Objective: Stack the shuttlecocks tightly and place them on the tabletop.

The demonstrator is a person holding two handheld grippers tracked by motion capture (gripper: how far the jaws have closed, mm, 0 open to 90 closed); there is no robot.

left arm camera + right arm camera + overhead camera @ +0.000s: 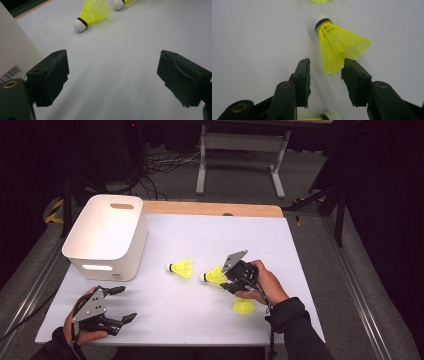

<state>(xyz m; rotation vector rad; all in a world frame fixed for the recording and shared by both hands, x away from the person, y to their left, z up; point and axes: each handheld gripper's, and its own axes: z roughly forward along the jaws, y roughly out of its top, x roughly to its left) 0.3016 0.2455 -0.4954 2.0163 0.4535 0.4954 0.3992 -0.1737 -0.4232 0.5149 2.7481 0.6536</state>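
Two tongs over a white tabletop with three yellow shuttlecocks.

At the near edge the left tongs [122, 304] rest spread wide, gripping nothing; the right tongs [325, 75] stand narrowly parted around the skirt end of the middle shuttlecock [338, 47], not yet pinching it. A second shuttlecock [243, 307] lies just beside the right hand [265, 282], a third [181, 268] towards the white bin [107, 237]. The tabletop [200, 320] ends at a bare wooden strip [210, 209]; beyond, grey floor [240, 180], cables, a metal frame and a dark room.

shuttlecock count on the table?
3. One lies mid-table near the white bin, one sits at the open right gripper, one rests near the front edge by the right hand. The bin's inside is partly hidden.
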